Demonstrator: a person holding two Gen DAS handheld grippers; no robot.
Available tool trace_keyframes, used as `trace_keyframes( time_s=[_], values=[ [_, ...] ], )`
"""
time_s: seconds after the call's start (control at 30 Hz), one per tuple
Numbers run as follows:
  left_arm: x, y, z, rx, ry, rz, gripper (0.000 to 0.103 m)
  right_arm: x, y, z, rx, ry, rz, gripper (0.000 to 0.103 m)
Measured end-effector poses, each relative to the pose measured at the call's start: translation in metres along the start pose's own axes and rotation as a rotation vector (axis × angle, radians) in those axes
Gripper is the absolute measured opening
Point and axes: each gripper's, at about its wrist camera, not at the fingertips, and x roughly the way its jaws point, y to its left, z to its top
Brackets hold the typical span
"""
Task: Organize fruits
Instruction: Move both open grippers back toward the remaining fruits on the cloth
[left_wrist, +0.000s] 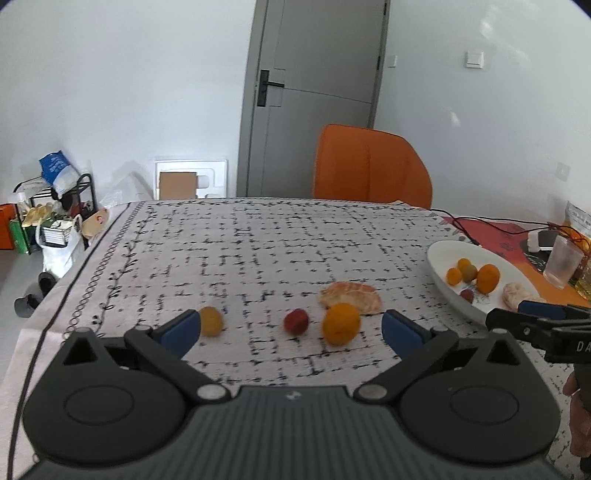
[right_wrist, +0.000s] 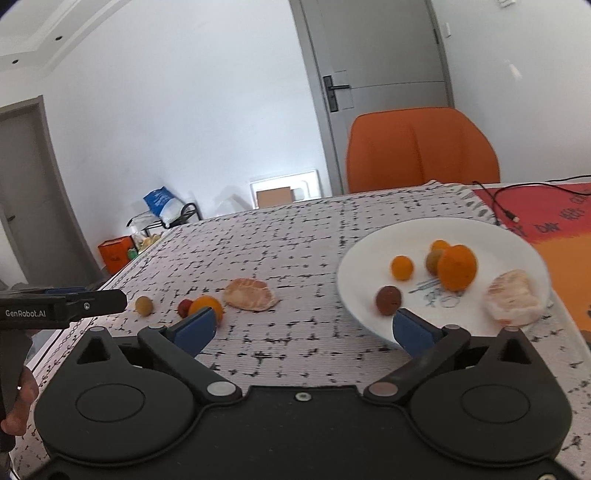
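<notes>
Currently both hand-held grippers, left (left_wrist: 290, 330) and right (right_wrist: 303, 326), gape empty. Four fruits (left_wrist: 341, 324) remain on the table (left_wrist: 258, 243); others fill the plate (right_wrist: 369, 240). Risk: round fruit rolling off if nudged.

The bench (left_wrist: 258, 240) is covered by a white cloth printed with a broken black grid. Lying directly on it near the front are a small yellow fruit (left_wrist: 210, 320), a small red fruit (left_wrist: 296, 321), an orange (left_wrist: 341, 324) and, just behind the orange, a peeled citrus half (left_wrist: 351, 297). To the right stands a white plate (right_wrist: 369, 258) holding more fruit. Beyond the plate lie a red-and-orange mat (right_wrist: 546, 221), a black cable (right_wrist: 498, 199) and a clear plastic cup (left_wrist: 562, 265).
</notes>
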Motion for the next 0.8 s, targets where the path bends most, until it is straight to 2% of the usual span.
trace_keyframes(
  time_s=[0.23,0.47,0.57,0.67,0.8],
  values=[
    [-0.001,0.023,-0.003,-0.04,0.011,0.036,0.103,0.011,0.017,0.002,-0.027,0.018,0.026,0.103],
    [0.0,0.042,-0.004,-0.082,-0.01,0.08,0.103,0.023,0.033,0.003,-0.053,0.035,0.049,0.103],
    [0.001,0.046,-0.004,-0.095,-0.018,0.08,0.102,0.029,0.04,0.005,-0.067,0.045,0.061,0.098],
    [0.005,0.049,-0.004,-0.101,-0.017,0.079,0.1,0.036,0.046,0.007,-0.078,0.061,0.082,0.088],
    [0.011,0.053,-0.005,-0.109,-0.003,0.065,0.092,0.047,0.052,0.008,-0.088,0.084,0.1,0.079]
  ],
)
